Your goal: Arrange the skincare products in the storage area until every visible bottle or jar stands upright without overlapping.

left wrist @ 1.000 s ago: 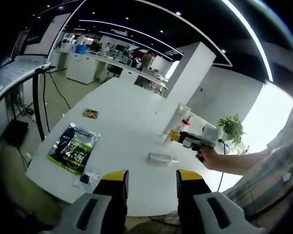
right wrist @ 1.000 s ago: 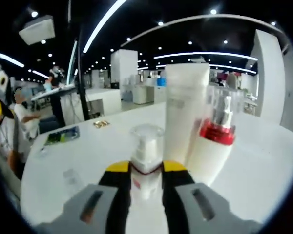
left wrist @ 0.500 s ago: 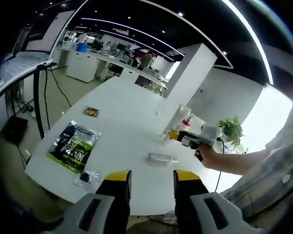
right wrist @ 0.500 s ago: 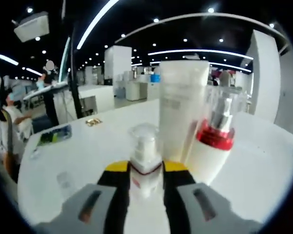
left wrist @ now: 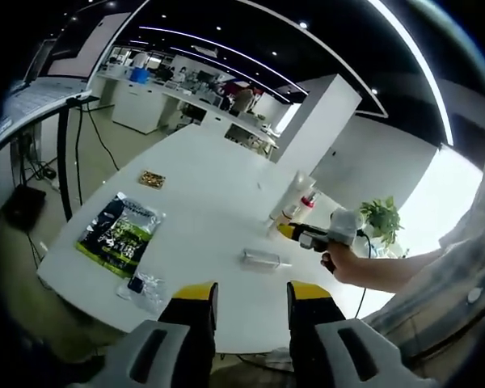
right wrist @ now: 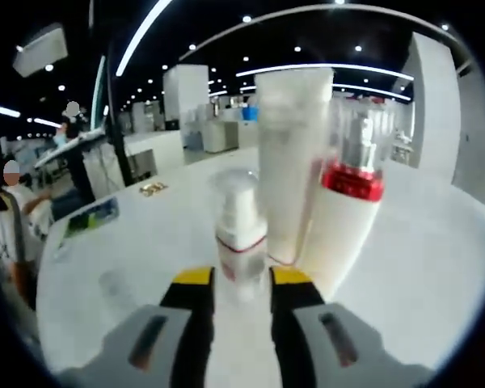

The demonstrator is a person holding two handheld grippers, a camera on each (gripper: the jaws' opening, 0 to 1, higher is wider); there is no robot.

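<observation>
A small pump bottle with a clear cap stands on the white table, its base between the tips of my right gripper. The jaws sit slightly apart on either side of it. Just behind stand a tall white tube and a white bottle with a red collar, close together. In the left gripper view the tube and red-collared bottle stand upright across the table, with my right gripper at them. A clear bottle lies on its side nearer me. My left gripper hangs open above the near edge.
A green-and-black packet and a small clear packet lie on the table's left end, and a small gold item lies farther back. A potted plant stands past the table. People sit at the left of the right gripper view.
The small pump bottle now sits farther out from my right gripper's jaws, at their tips rather than deep between them. The left gripper view has shifted only slightly.
</observation>
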